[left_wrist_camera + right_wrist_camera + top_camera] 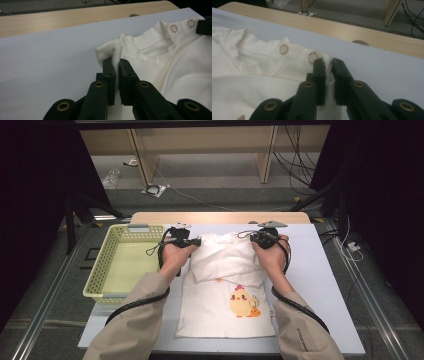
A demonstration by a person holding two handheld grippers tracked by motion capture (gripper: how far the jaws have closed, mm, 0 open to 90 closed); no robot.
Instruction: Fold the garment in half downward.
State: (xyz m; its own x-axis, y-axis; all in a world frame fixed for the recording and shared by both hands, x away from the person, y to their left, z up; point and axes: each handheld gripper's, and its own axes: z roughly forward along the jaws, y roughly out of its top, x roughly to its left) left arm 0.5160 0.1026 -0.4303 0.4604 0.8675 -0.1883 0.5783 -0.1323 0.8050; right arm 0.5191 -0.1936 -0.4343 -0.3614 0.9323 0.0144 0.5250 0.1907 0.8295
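Two beige-sleeved forearms are seen entering from the near edge in the high view, each hand bearing a black two-jaw gripper. Nearest the person, the hem of a small white cotton baby shirt with a yellow chick print (225, 292) is laid flat on the pale grey-white mat (320, 285) that covers the table. Farther up, the sleeves of the shirt are seen folded across its chest, above the chick.

At the shoulder line, the left gripper (192, 241) is clenched on the shirt's left shoulder edge: in the left gripper view a pinch of white fabric (113, 53) is pressed between the two jaws and raised off the mat. The right gripper (257, 239) is likewise clamped on the opposite shoulder; in the right gripper view, cloth is held between its jaws just beside two round metal snap fasteners (284, 49) on the neckline.

To the left of the shirt, a pale yellow plastic lattice basket (107, 257) is set on the table, near the left hand. Beyond the mat, the light wooden table edge (220, 217) is seen, with grey floor and cables behind it.
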